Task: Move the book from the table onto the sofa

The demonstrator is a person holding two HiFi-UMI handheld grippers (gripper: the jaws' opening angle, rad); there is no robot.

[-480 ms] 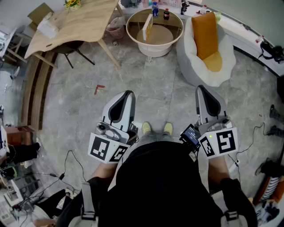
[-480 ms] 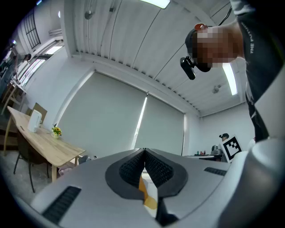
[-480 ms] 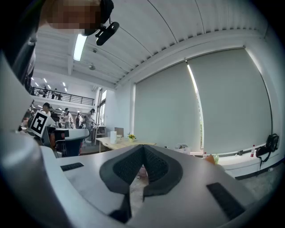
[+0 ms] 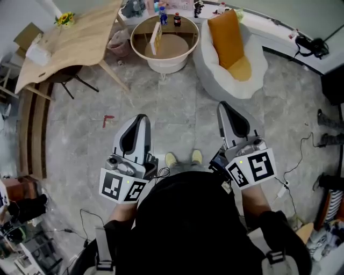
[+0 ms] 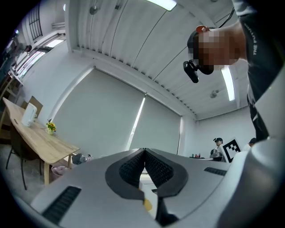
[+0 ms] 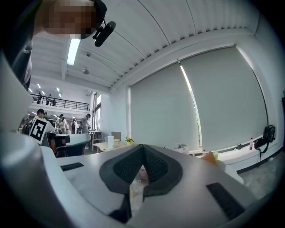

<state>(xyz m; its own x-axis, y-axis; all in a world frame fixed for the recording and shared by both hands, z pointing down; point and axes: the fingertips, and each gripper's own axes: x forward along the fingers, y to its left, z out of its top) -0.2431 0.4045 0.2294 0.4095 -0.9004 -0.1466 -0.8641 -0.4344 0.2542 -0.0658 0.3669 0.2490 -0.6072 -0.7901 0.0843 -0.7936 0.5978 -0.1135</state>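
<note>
The book (image 4: pixel 156 38) stands upright on the round low table (image 4: pixel 185 49) at the top of the head view. Right of the table sits the white sofa (image 4: pixel 215 72) with an orange cushion (image 4: pixel 228 35) on it. My left gripper (image 4: pixel 141 118) and right gripper (image 4: pixel 223 106) are held side by side in front of my body, over the floor and well short of the table. Both are shut with nothing between the pads. In the left gripper view the left gripper (image 5: pixel 144 151) shows its dark pads meeting at the tip. The right gripper (image 6: pixel 142 149) looks the same in its own view.
A wooden desk (image 4: pixel 70 40) with a white box (image 4: pixel 37 53) and a dark chair (image 4: pixel 70 75) stands at the upper left. Two bottles (image 4: pixel 163 16) stand on the table's far rim. A pink basket (image 4: pixel 115 45) sits beside the desk leg. Cables lie on the floor at right.
The table and sofa have slid left and a little down in the head view. Both grippers have stayed shut, side by side in front of my body.
</note>
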